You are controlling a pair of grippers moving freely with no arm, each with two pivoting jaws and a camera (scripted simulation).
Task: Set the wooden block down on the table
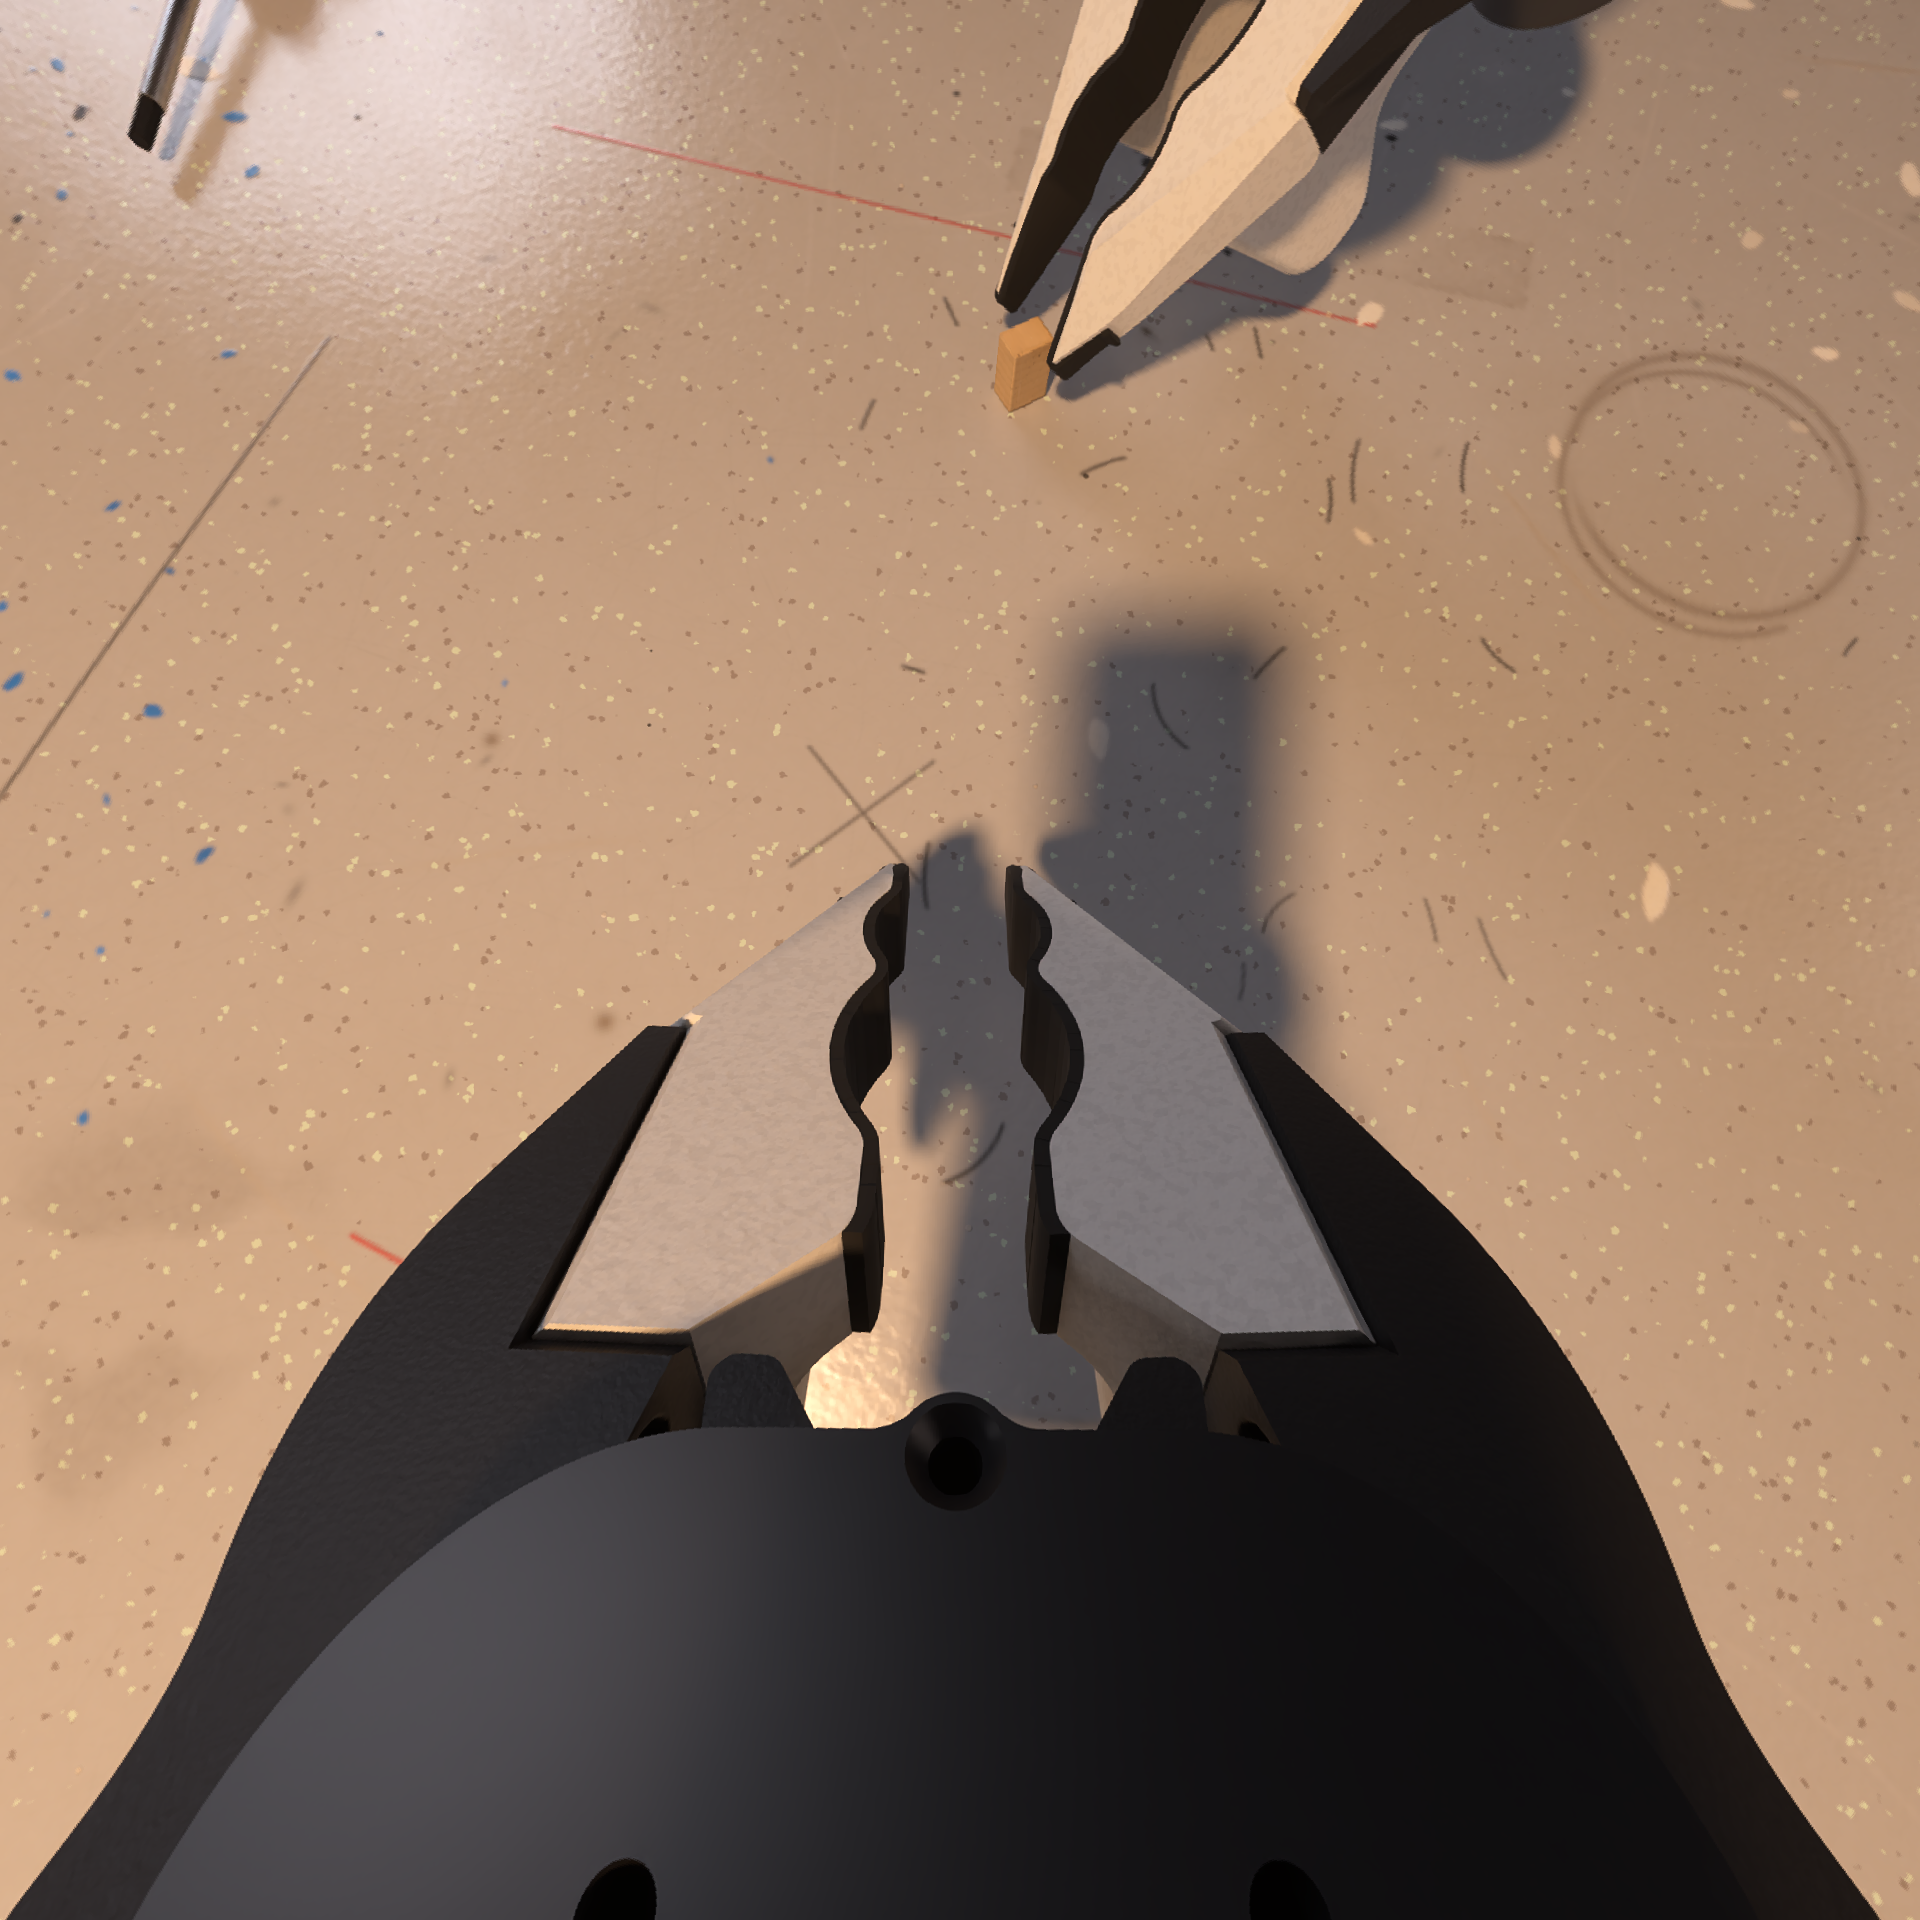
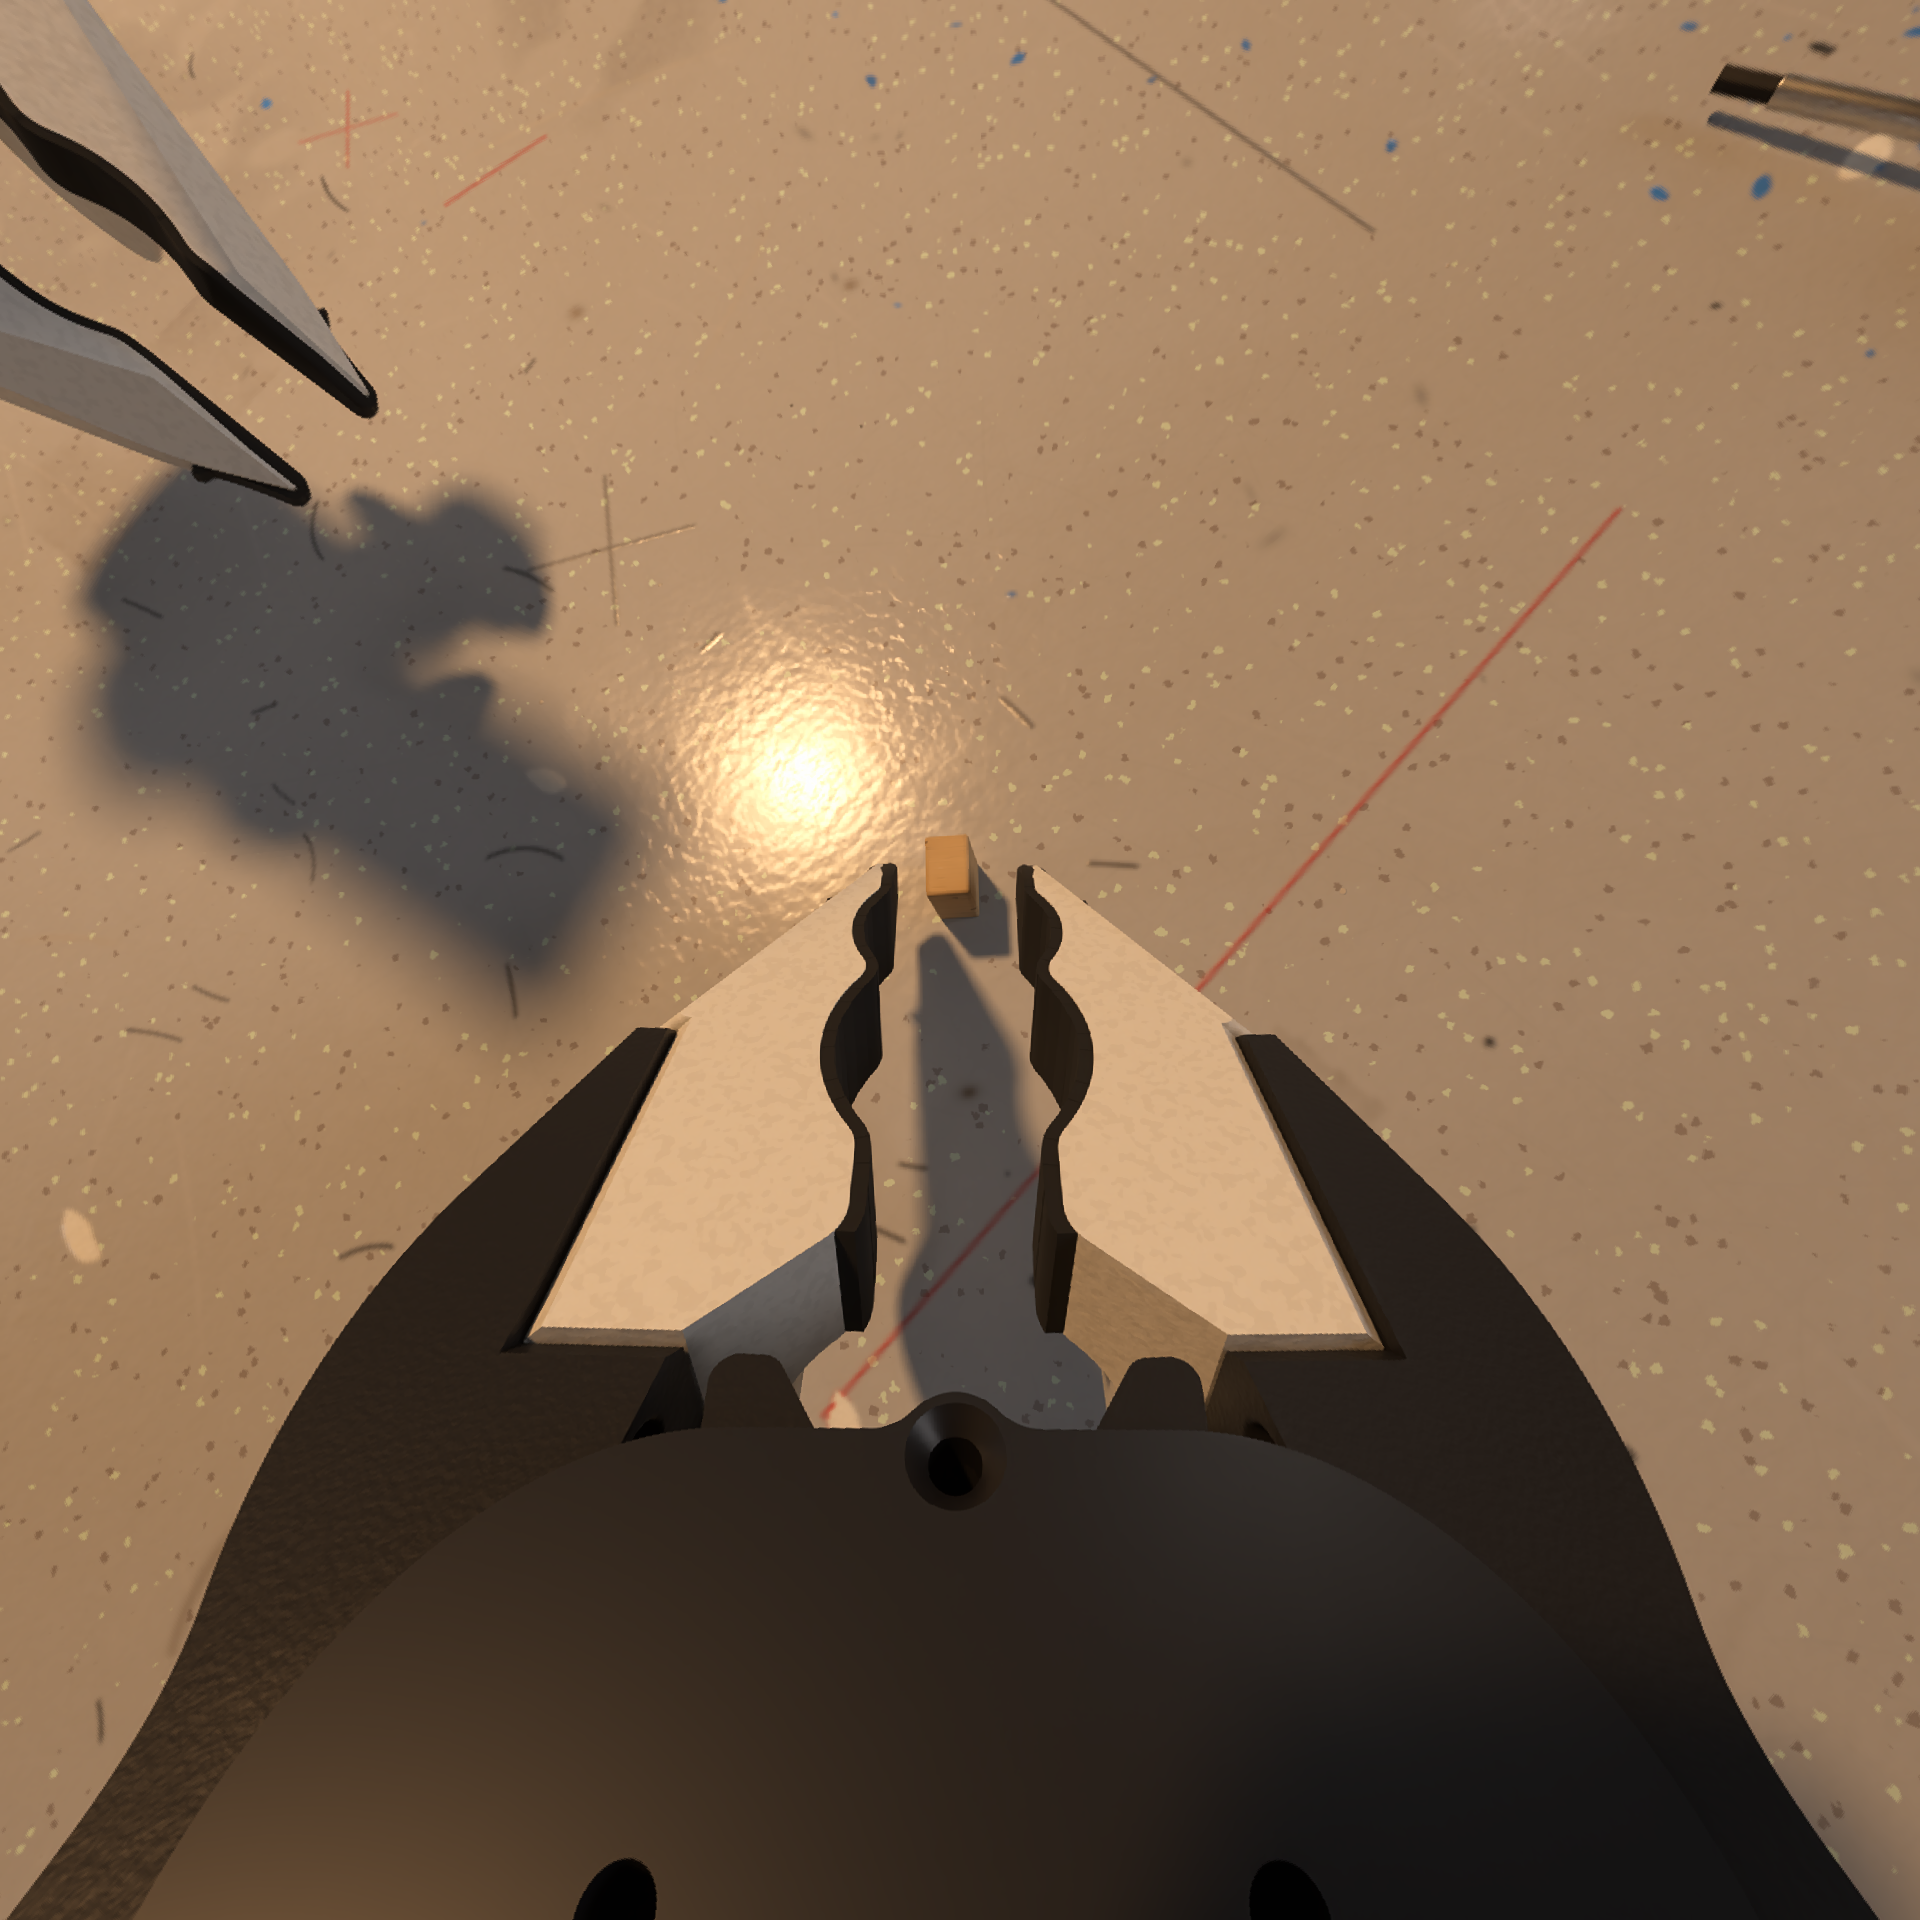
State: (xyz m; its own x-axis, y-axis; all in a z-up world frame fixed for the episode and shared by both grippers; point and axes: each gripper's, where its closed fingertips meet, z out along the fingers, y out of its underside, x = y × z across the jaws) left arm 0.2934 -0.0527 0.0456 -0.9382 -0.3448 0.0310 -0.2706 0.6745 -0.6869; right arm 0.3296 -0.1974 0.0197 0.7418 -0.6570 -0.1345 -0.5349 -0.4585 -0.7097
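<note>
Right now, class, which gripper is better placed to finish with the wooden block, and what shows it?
Right. The right gripper is open with the wooden block on the table just beyond its fingertips. The left gripper is open, empty and well away from it.

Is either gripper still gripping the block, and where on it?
Nothing is held. The wooden block stands on the table, just beyond the open right gripper; left gripper open, empty.

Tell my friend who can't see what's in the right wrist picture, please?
A small tan wooden block stands on the speckled beige table, just past the open tips of the right gripper, which isn't holding it. The left gripper, also open, reaches in from the upper left.
</note>
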